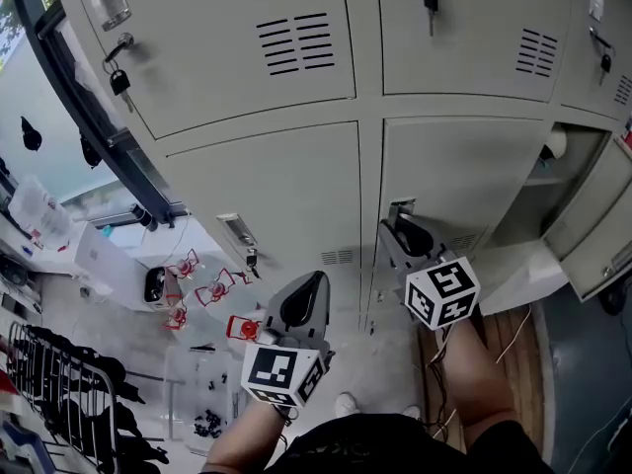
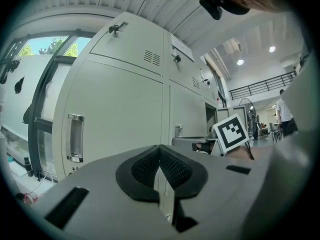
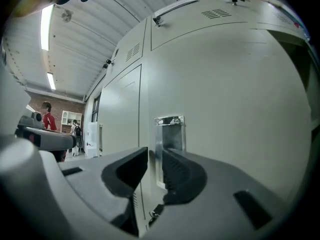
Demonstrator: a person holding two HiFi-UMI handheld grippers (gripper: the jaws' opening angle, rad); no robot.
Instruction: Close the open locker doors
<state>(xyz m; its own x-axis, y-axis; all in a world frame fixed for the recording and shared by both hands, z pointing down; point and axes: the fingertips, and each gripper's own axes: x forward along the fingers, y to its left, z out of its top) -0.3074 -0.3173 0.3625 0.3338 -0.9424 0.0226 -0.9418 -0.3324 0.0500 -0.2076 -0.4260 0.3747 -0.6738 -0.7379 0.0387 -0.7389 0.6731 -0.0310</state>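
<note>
Left gripper (image 2: 160, 154) with jaws pressed together, empty. Right gripper (image 3: 155, 159) with jaws apart, a handle (image 3: 170, 134) showing through the gap, nothing pinched. One open locker (image 1: 578, 181) far right, lower row, door (image 1: 592, 215) swung out, roll (image 1: 555, 144) inside. Three keys (image 1: 118, 79) hanging from upper locks. One rack (image 1: 69, 403) low left.

Pale grey locker door (image 1: 598, 215) stands open at lower right.

Place: industrial hall, locker corner | Signs: grey steel lockers (image 1: 257, 186), ribbed metal ceiling (image 3: 100, 29), strip light (image 3: 47, 19), railed gallery (image 2: 260, 88), tall window (image 2: 50, 46)
</note>
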